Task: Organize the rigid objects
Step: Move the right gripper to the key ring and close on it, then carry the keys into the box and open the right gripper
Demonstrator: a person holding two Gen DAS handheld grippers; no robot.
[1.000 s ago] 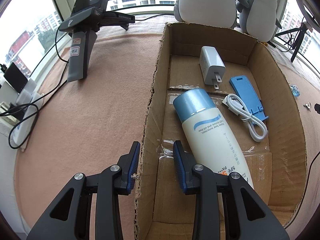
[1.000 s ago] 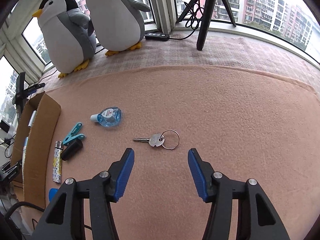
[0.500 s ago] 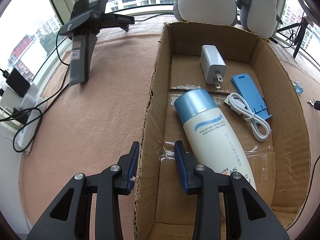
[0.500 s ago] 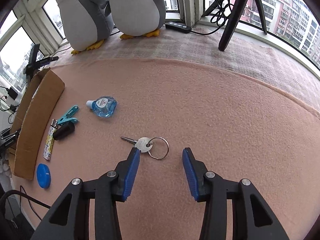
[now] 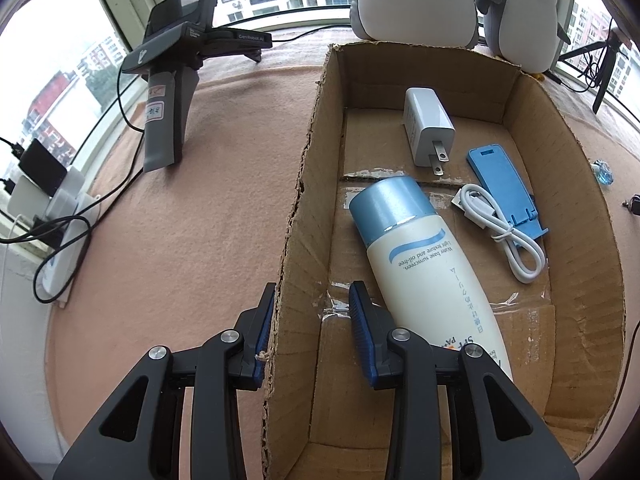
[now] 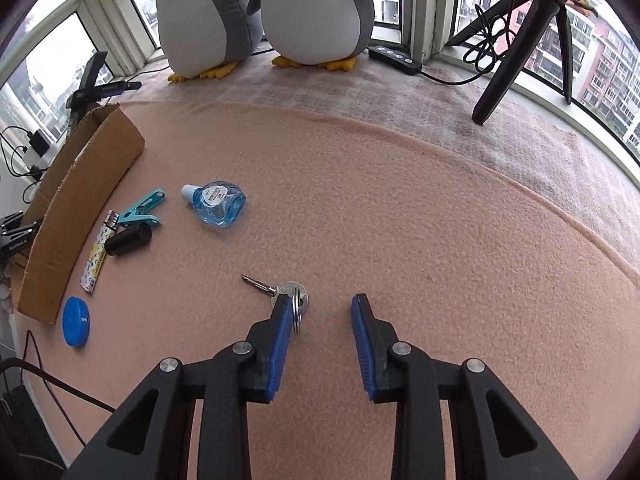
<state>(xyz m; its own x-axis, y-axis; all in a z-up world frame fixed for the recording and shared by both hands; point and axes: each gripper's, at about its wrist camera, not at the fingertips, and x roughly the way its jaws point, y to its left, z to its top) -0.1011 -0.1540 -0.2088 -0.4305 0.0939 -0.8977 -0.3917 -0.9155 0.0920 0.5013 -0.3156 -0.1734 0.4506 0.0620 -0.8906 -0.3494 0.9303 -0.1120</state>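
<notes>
A cardboard box (image 5: 308, 184) holds a sunscreen bottle (image 5: 424, 264), a white charger (image 5: 428, 128), a blue phone stand (image 5: 504, 184) and a white cable (image 5: 504, 228). My left gripper (image 5: 312, 312) is open and straddles the box's left wall. My right gripper (image 6: 320, 320) is open and low over the pink cloth. A key on a ring (image 6: 280, 290) lies at its left fingertip, the ring partly hidden behind that finger. The box also shows in the right wrist view (image 6: 76, 200).
By the box lie a blue liquid bottle (image 6: 218, 202), a teal clip (image 6: 142, 210), a black cylinder (image 6: 128, 240), a lighter (image 6: 98, 256) and a blue round case (image 6: 76, 322). Two plush penguins (image 6: 312, 8) and a tripod (image 6: 516, 40) stand at the back. A spare gripper stand (image 5: 168, 92) and cables lie left of the box.
My right gripper has moved forward and down to the key and narrowed its opening; the key ring now sits at the left finger. My left gripper stays on the box wall.
</notes>
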